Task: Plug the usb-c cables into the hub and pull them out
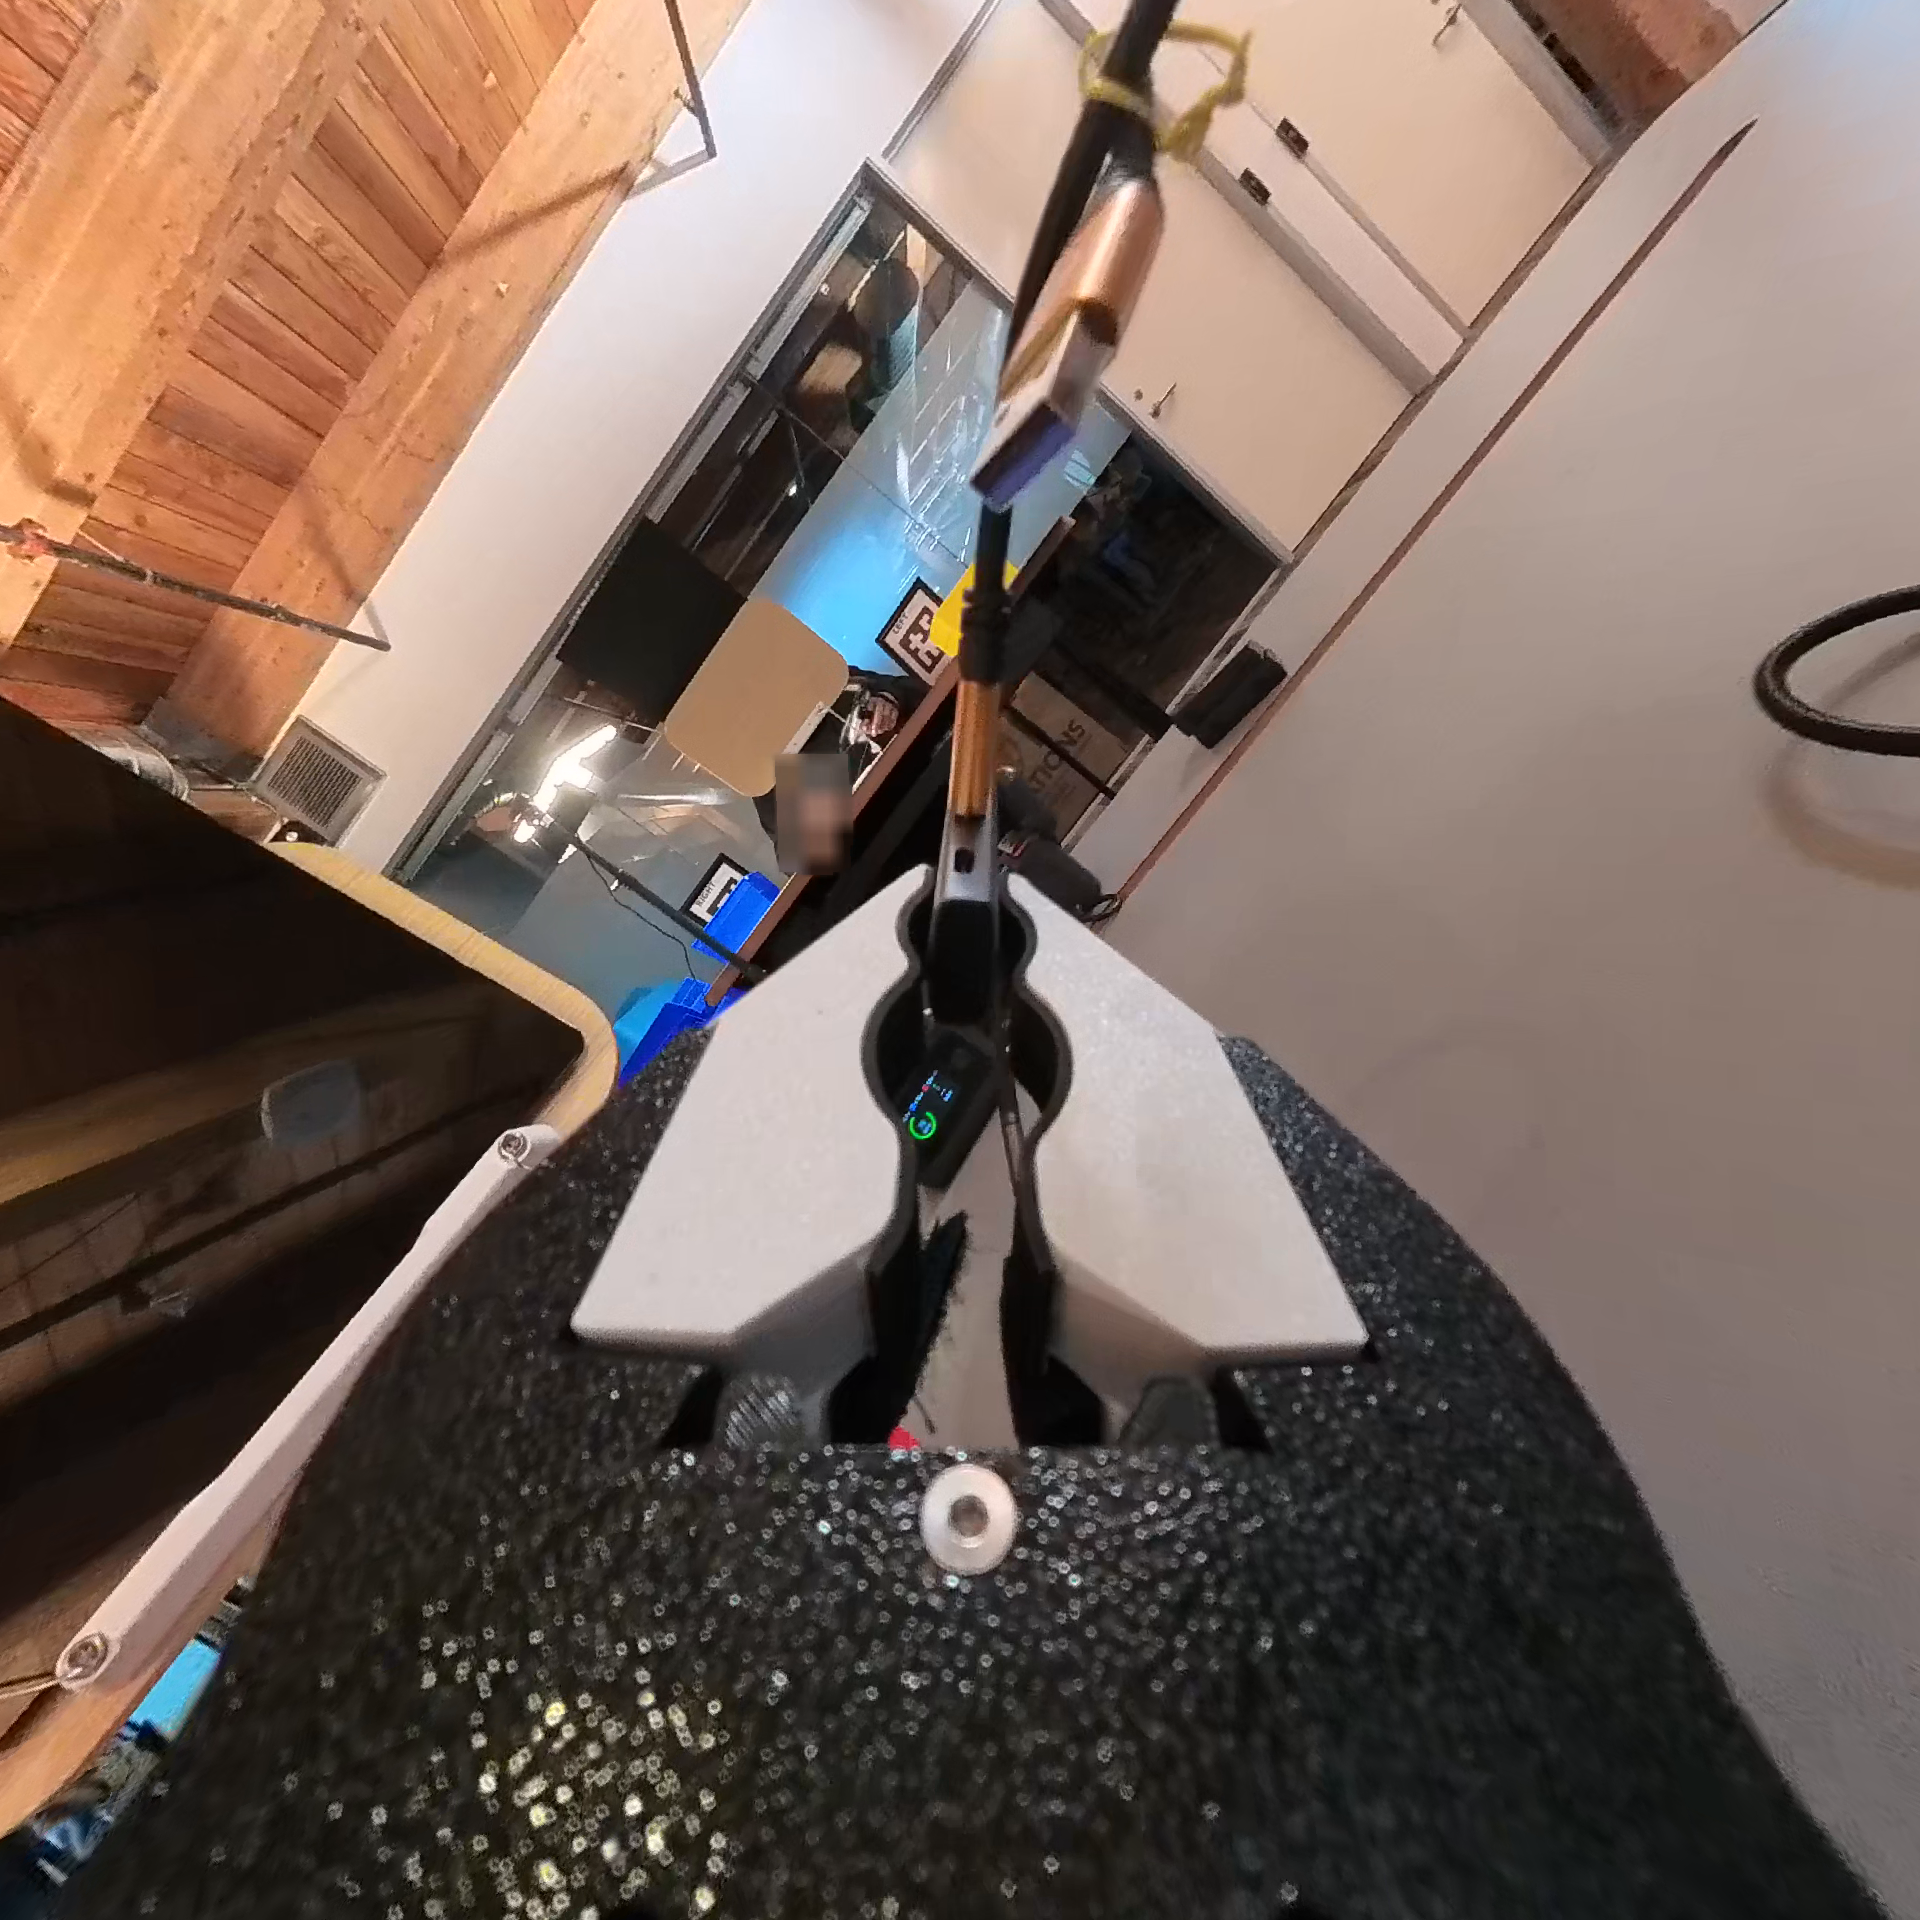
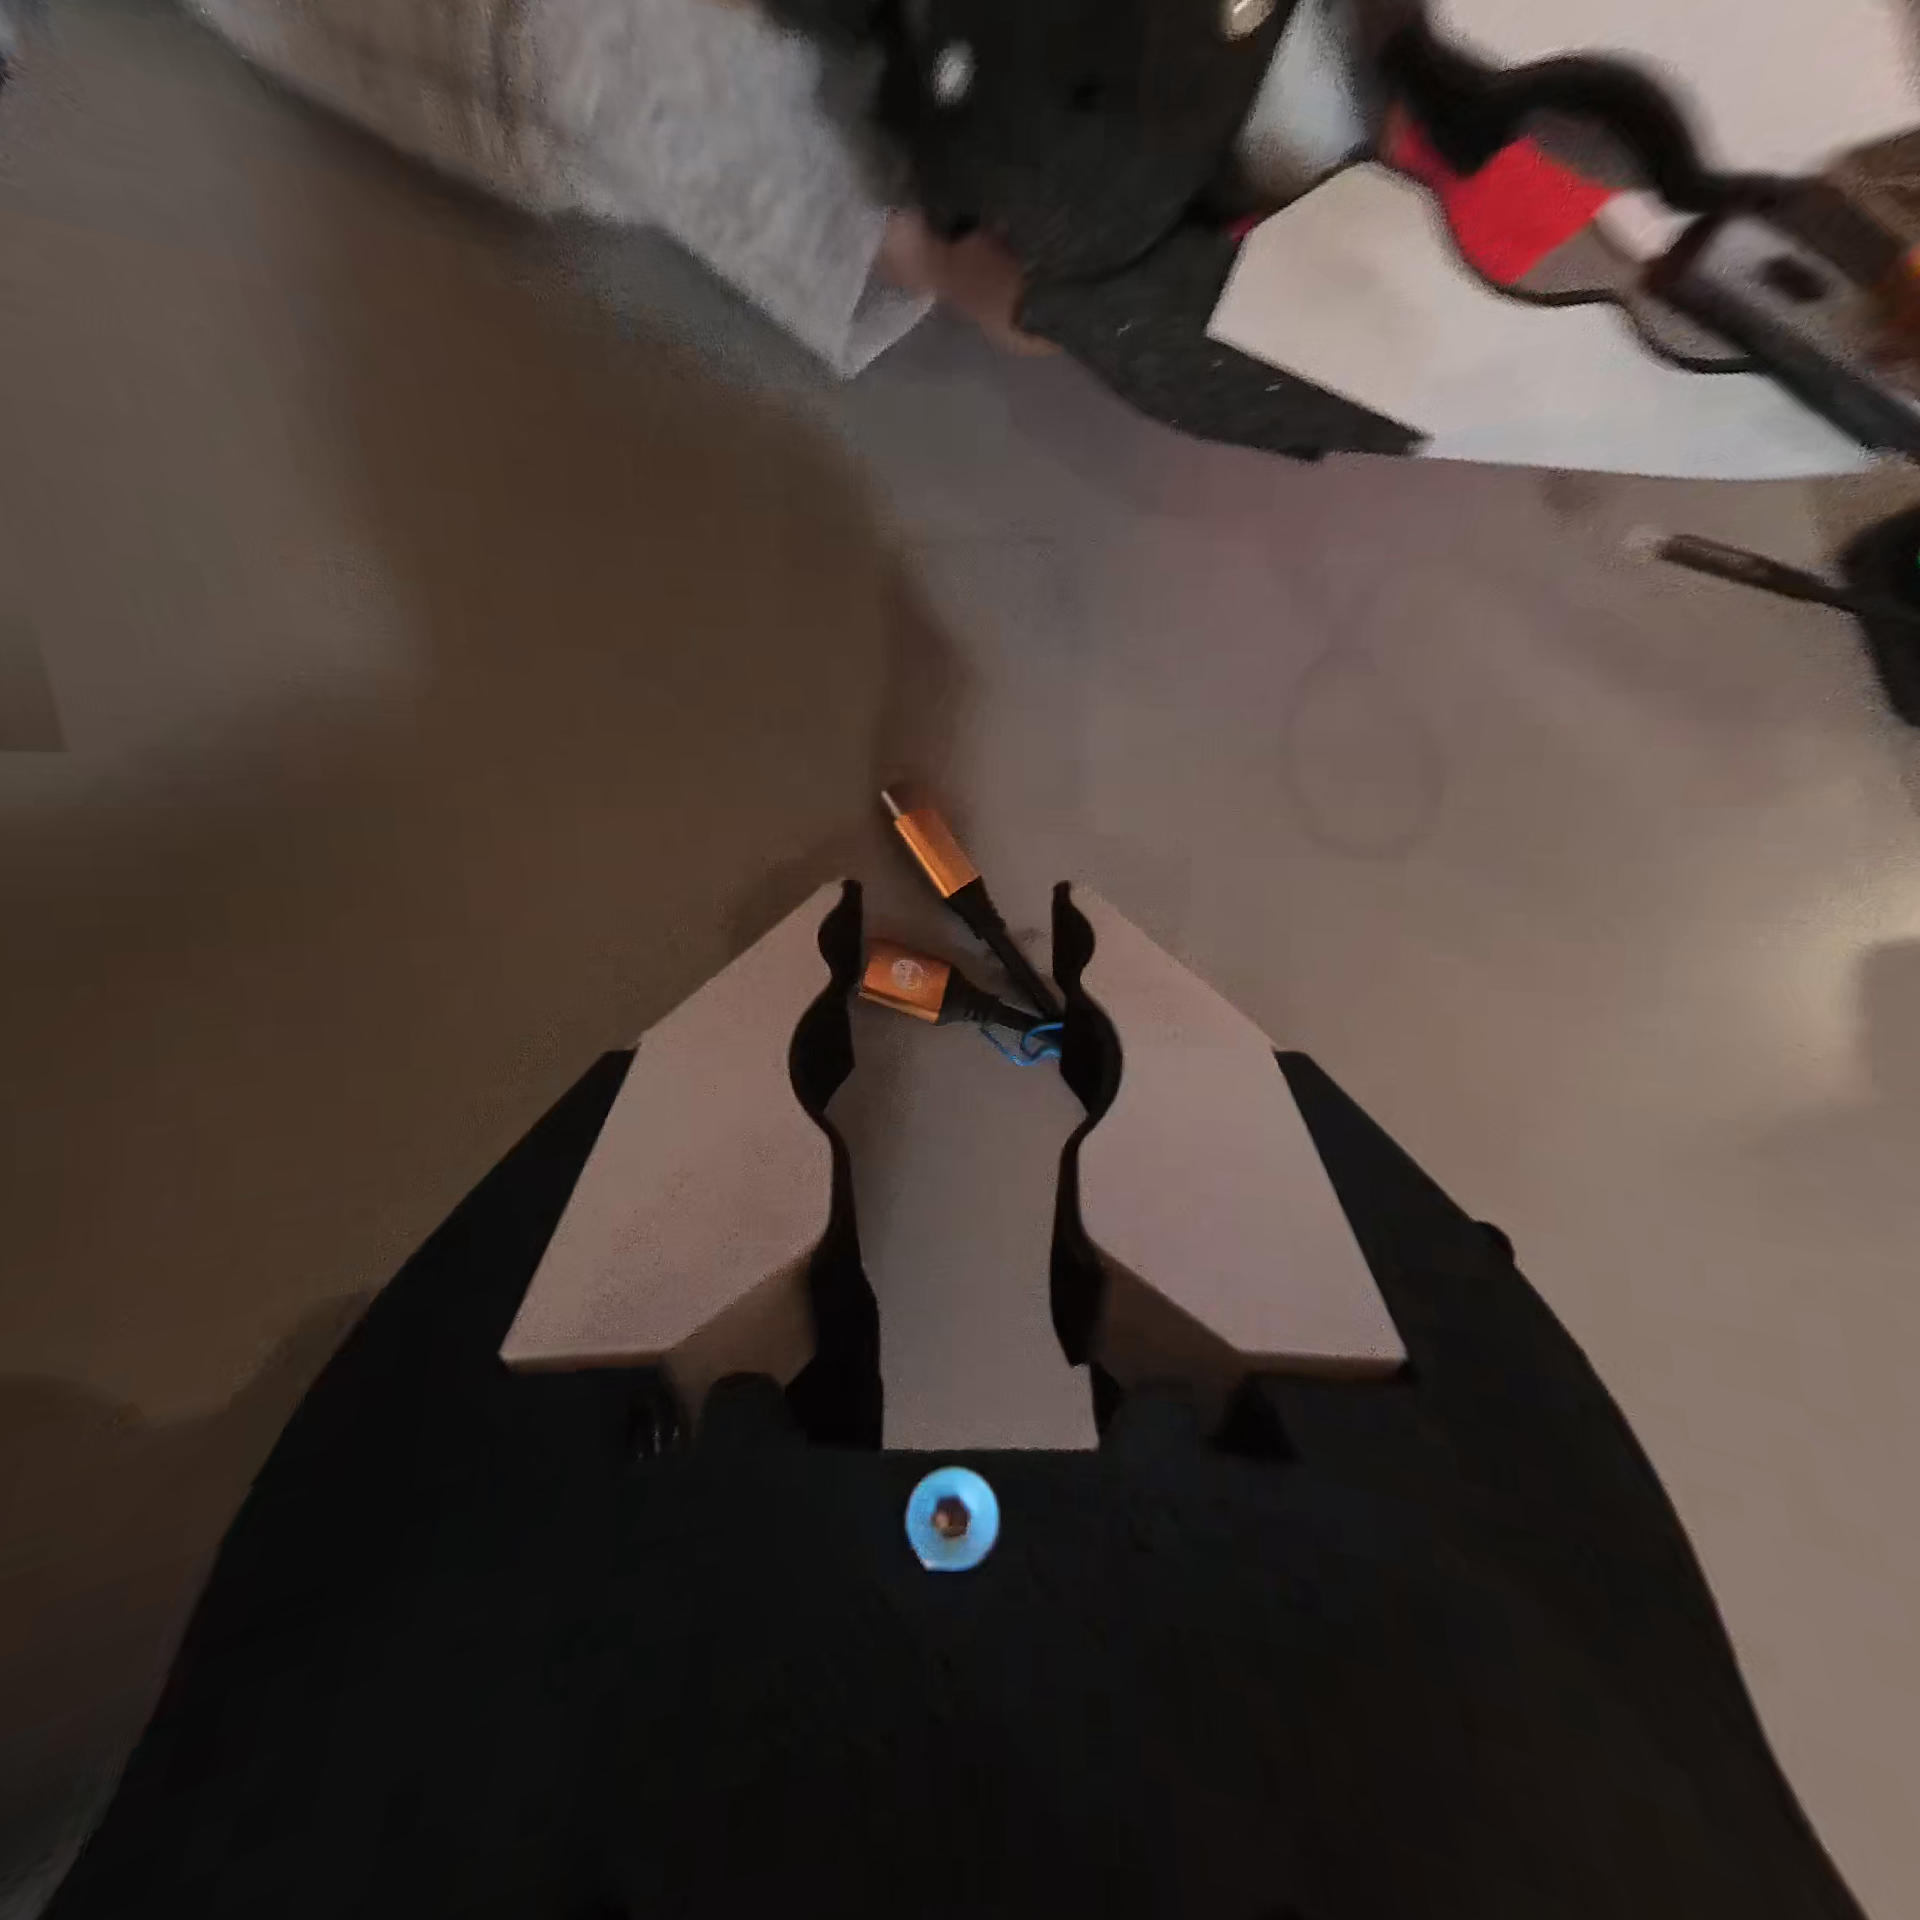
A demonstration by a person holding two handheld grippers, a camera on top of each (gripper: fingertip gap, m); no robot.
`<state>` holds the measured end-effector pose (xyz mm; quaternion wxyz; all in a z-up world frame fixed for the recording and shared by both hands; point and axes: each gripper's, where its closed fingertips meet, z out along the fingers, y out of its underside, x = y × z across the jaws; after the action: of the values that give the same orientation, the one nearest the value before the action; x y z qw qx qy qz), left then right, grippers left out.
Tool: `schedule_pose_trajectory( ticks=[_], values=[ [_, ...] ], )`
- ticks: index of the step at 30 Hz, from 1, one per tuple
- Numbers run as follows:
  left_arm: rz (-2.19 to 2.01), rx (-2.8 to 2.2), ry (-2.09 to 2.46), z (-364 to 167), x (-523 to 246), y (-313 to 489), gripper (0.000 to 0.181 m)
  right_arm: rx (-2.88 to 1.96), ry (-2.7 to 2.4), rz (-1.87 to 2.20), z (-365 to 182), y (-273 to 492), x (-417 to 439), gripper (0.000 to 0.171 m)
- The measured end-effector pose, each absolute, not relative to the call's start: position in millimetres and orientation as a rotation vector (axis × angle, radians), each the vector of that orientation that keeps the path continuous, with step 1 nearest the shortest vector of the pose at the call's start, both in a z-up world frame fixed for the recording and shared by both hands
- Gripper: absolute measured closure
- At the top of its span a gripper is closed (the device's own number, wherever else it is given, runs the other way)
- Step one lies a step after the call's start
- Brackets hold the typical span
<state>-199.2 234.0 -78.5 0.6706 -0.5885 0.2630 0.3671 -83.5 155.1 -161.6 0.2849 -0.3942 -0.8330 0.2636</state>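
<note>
In the left wrist view my left gripper (image 1: 966,899) is shut on the thin grey hub (image 1: 968,868), held edge-on and raised off the table. The hub's small lit display (image 1: 932,1112) shows between the fingers. An orange usb-c plug (image 1: 977,743) sits in the hub's far end. Its black cable rises to a gold USB-A plug (image 1: 1081,312) bound with a yellow tie (image 1: 1174,94). In the right wrist view my right gripper (image 2: 954,904) is open just above the table. It hangs over a second cable's two orange plugs, one (image 2: 932,852) beyond the fingertips and one (image 2: 904,982) between them, joined by a blue tie (image 2: 1023,1044).
A black cable loop (image 1: 1829,686) lies on the white table (image 1: 1558,935). A wooden box (image 1: 312,1039) stands at the left. In the right wrist view the left gripper (image 2: 1091,156) and a hand show blurred at the top, with a black object (image 2: 1881,613) at the right edge. The tips of one gripper are about 15 cm away from the tips of the other.
</note>
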Motion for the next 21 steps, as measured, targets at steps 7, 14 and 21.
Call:
schedule_pose_trajectory(
  ticks=[7,14,21],
  values=[
    [0.831,-1.319,0.625,-80.7,-194.8,234.2,0.174,-1.016,-2.501,0.601,-187.3,158.6,-92.1,0.152],
    [0.818,-1.344,0.649,-86.4,-193.3,236.0,0.173,-1.067,-2.443,0.615,-186.2,154.6,-90.9,0.162],
    [0.840,-1.448,0.770,-110.6,-188.1,243.4,0.173,-1.026,-2.111,0.662,-124.4,140.0,-73.2,0.163]
  ],
)
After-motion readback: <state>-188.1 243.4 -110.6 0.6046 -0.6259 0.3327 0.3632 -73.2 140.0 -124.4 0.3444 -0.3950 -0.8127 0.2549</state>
